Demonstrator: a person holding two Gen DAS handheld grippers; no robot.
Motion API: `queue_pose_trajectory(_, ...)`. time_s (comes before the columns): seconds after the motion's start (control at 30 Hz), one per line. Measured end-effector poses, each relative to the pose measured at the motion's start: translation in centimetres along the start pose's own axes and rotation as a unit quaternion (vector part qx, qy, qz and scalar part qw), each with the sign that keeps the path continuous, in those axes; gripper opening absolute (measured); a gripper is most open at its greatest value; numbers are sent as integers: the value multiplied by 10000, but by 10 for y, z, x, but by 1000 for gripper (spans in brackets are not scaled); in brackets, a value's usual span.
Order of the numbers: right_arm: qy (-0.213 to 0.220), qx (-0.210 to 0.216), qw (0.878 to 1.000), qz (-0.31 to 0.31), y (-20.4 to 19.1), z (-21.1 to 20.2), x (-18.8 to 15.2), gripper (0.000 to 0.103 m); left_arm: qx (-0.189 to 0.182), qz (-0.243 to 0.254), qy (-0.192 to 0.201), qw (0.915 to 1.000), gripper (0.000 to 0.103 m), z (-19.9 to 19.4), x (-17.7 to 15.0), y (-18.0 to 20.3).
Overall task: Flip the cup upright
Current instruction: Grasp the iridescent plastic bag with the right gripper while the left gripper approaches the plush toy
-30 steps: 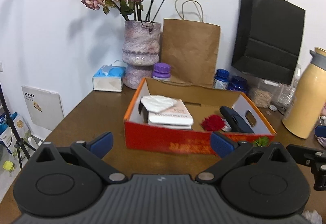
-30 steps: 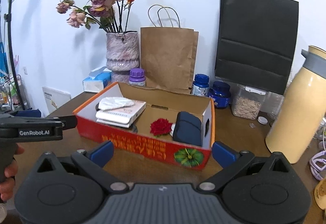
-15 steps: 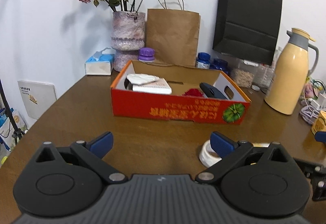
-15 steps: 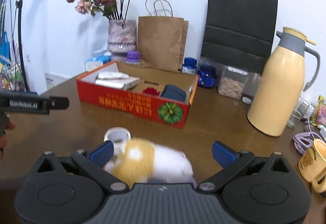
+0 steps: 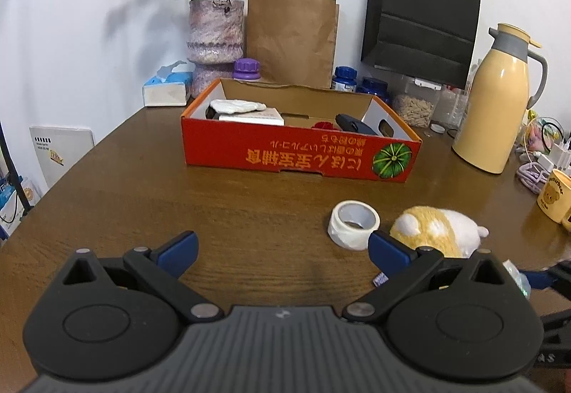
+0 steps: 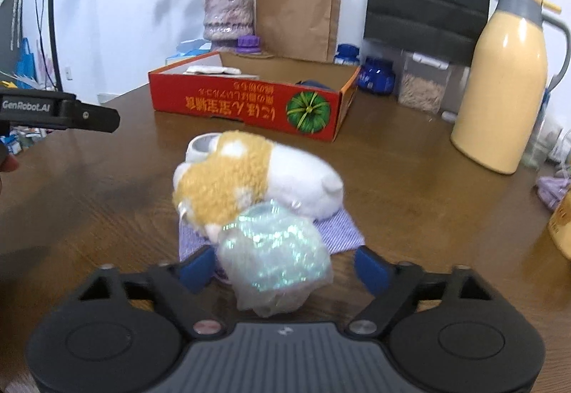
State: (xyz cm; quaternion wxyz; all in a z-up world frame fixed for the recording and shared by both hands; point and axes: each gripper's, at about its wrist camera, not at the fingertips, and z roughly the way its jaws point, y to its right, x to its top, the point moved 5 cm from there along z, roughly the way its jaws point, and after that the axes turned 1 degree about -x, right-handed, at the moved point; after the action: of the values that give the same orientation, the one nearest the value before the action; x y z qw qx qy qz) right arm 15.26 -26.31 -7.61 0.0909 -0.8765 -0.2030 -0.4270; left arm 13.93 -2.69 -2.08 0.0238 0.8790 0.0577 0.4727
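Reaching: right tongs (image 6: 283, 268) are down low around the cup (image 6: 274, 250); they have just been closing; the cup sits between them
Right tongs: apart; one pad is very near the cup; a gap shows at the other pad, so I think there is no squeeze yet
Left tongs: left tongs (image 5: 282, 250) are wide apart over the bare bench (image 5: 249, 214); nothing sits between them
Cup: shiny and see-through; tipped over on the bench, right by the toy (image 6: 257, 179); touching it, it seems
Done: the reach only, I think
Left to do: pinch the cup; lift it; turn it; stand it up; let go
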Motion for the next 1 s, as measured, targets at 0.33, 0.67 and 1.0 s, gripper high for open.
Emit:
queue_pose_trajectory(0.33, 491, 260, 9980, 285, 22, -9, 3, 39, -40, 90, -127, 9999, 103, 4, -5, 19)
queue_pose_trajectory(0.67, 1224, -137, 9881, 925, 62, -11, 26, 39, -286, 348, -214, 9988, 103, 19, -3, 64)
queue_pose_trajectory(1.0, 1580, -353, 9787, 1265, 75, -11, 21, 39, -395, 666, -427, 9961, 103, 45, -10, 111)
